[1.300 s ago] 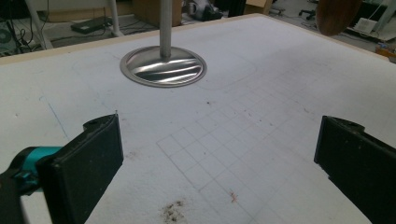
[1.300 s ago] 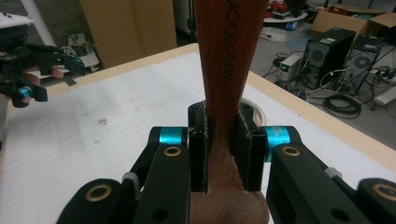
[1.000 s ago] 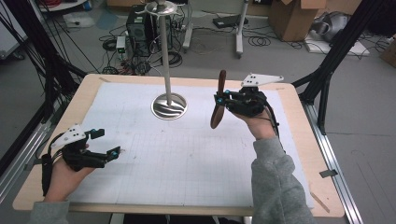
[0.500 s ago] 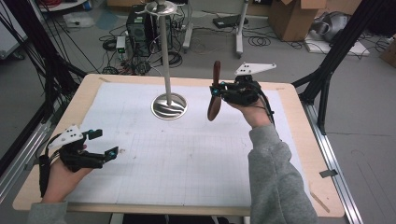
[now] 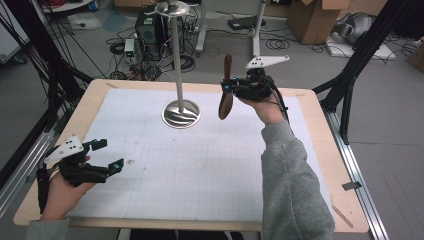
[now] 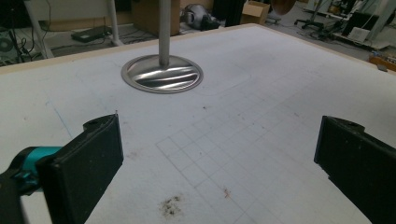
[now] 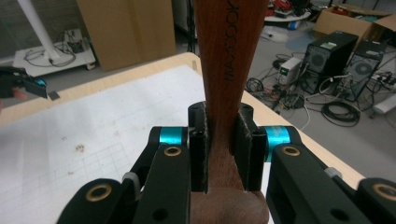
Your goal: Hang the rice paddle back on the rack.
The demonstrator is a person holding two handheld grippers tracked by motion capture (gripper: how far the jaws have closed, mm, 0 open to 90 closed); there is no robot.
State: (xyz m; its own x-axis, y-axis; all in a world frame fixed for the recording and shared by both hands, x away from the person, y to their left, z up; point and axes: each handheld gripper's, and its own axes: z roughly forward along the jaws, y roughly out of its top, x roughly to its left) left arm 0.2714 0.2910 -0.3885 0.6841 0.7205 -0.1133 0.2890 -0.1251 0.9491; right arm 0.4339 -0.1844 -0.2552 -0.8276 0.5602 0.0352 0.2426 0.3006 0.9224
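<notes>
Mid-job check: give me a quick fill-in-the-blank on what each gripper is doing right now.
1. The right gripper is shut on a brown ____ spoon.
2. The left gripper has its jaws ____, nothing between them.
3. The tall metal stand has a ____ base, resting on the white gridded mat.

Missing words: wooden; open; round

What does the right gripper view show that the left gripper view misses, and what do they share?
Right gripper view alone: the right tool shut on a wooden spoon by its handle, lettering along the wood, and computer towers on the floor. Left gripper view alone: the metal stand with its round base and upright pole, framed by the left tool standing open with nothing between its jaws. Both: the gridded white mat on the table and lab clutter beyond.
</notes>
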